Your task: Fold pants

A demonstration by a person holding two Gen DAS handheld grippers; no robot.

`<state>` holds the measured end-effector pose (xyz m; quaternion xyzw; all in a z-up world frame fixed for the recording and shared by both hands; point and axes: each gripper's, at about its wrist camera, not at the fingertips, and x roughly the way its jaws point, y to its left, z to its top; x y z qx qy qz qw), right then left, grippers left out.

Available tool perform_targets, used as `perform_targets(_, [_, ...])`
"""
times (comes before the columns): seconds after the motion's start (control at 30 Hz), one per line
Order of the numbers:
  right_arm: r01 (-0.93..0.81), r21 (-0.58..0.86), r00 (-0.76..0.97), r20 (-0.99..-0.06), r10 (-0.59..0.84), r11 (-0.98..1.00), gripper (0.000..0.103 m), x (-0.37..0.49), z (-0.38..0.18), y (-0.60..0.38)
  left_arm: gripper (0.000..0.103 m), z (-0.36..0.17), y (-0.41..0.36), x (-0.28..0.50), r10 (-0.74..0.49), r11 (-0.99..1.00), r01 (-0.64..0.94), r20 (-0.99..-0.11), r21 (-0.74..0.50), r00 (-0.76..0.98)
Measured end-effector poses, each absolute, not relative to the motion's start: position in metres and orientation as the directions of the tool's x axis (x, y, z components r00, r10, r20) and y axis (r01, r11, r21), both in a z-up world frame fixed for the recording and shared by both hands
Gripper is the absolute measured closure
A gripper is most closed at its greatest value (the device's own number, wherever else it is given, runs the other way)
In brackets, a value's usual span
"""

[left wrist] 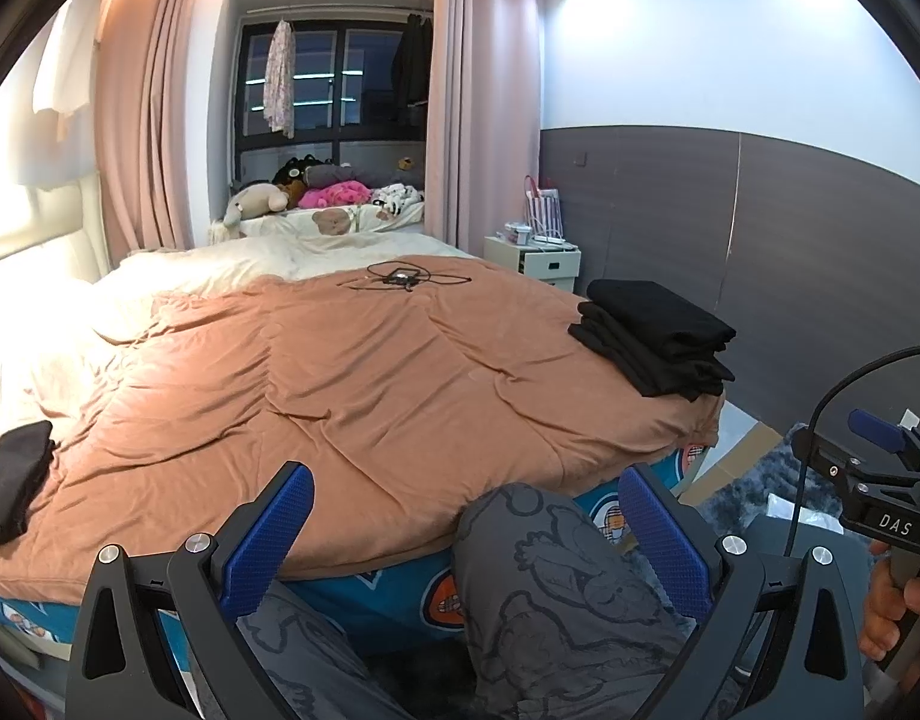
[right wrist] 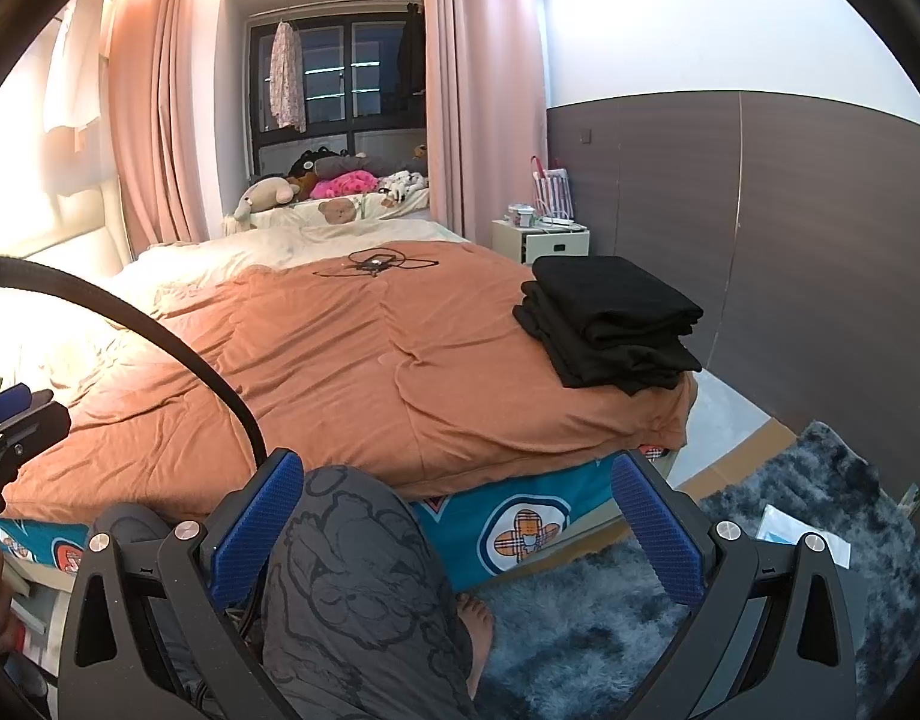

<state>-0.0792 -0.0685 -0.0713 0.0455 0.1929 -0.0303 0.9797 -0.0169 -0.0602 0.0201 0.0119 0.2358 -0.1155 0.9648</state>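
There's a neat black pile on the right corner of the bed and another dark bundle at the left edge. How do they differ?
The stack of folded black pants holds several flat, squared layers; the dark crumpled garment is one loose, rumpled bundle. The stack sits high near the bed's right corner; the bundle lies low at the left edge, partly cut off in the left wrist view. Both are dark cloth resting on the orange-brown bedspread, untouched by either claw.

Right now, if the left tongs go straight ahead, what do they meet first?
Probably the rumpled orange-brown bed cover: the open left tongs aim over the person's grey patterned knee at the bed; depth is unclear.
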Motion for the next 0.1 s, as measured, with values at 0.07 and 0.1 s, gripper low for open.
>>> perform_targets(0.07, [0.077,0.077,0.924,-0.381,-0.042,0.994,0.0,-0.0793,-0.0713,-0.0684,0.001,0.0204,-0.0603,-0.0169,-0.217,0.973,0.228,-0.458,-0.032,0.862])
perform_targets(0.1, [0.078,0.077,0.924,-0.381,-0.043,0.994,0.0,-0.0793,-0.0713,-0.0684,0.0,0.0203,-0.0604,-0.0168,-0.216,0.973,0.227,-0.46,-0.032,0.861])
